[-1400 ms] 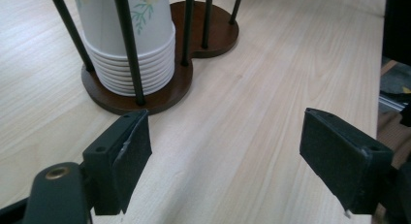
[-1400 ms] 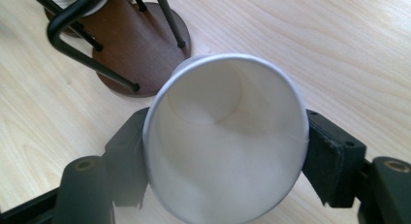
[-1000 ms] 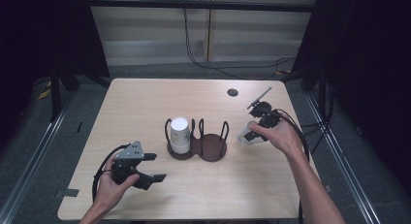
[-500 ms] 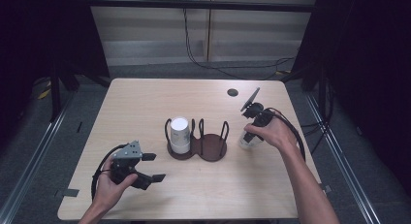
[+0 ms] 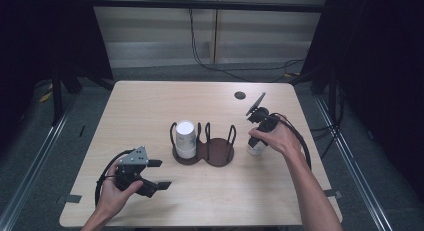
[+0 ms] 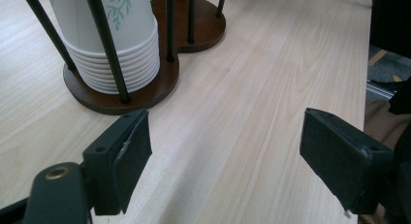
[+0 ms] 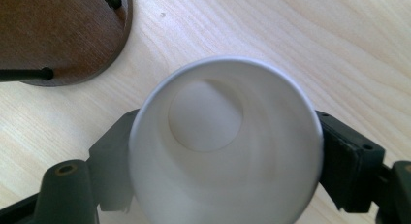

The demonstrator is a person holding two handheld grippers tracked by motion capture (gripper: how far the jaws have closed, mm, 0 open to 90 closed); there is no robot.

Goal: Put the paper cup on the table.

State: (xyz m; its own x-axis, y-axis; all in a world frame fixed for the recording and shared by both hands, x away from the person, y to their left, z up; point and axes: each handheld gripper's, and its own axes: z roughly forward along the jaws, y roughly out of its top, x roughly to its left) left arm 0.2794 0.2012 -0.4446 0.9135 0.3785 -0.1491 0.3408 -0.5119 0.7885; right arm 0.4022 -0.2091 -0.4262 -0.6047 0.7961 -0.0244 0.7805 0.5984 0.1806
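The right gripper (image 5: 256, 145) is setting a single white paper cup (image 7: 225, 141) upright on the table (image 5: 150, 106), just off the wooden cup holder (image 5: 218, 152) at its three o'clock. Its jaws have just been opening and are flanking the cup, seemingly letting go. The left gripper (image 5: 157, 174) is idling wide open and empty at the holder's seven o'clock. Next, I'd judge, comes lifting clear without tipping the cup.
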